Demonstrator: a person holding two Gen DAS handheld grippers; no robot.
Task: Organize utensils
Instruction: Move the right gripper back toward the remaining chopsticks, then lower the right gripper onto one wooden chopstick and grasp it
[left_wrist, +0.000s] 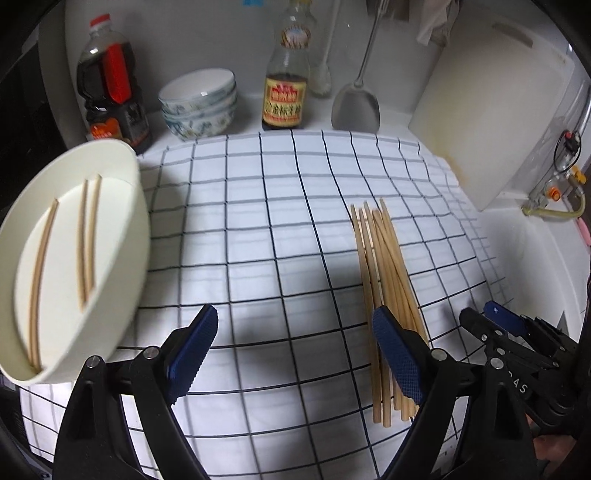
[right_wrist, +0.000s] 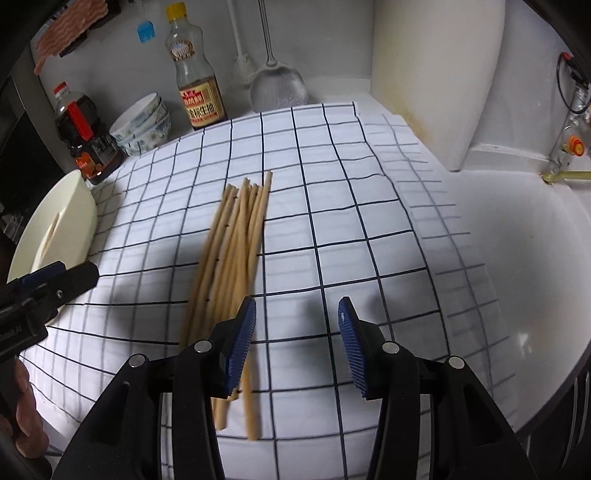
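The left claw (left_wrist: 295, 350) hovers low over the checked cloth (left_wrist: 277, 221), its blue pads (left_wrist: 194, 350) spread wide with nothing between them. Its right pad sits just in front of the near ends of the chopsticks (left_wrist: 384, 280), hiding part of them from that camera. The right claw (right_wrist: 297, 345) also hangs above the cloth (right_wrist: 332, 221), jaws wide and empty; its left pad (right_wrist: 240, 343) overlaps the near part of the chopsticks (right_wrist: 231, 269) in view, but whether it touches them cannot be told. From the left wrist camera the right claw (left_wrist: 506, 321) shows at the lower right edge, just beside the bundle; from the right wrist camera the left claw (right_wrist: 48, 277) shows at the left edge, in front of the tray (right_wrist: 79, 221).

The chopsticks are pale wood, lying in a loose bundle on the cloth, roughly parallel with a few crossing, tips fanned at the far end. The cream oval tray (left_wrist: 133, 229) sits at the left of the surface, partly on the cloth, and holds three more sticks (left_wrist: 86, 240) lying lengthwise, two close together and one apart.

Behind the cloth stand a dark bottle (left_wrist: 110, 85) with a red cap, stacked bowls (left_wrist: 201, 101), a sauce bottle (left_wrist: 286, 81), a metal spatula (left_wrist: 356, 107) and a white board (left_wrist: 491, 103) leaning against the wall.
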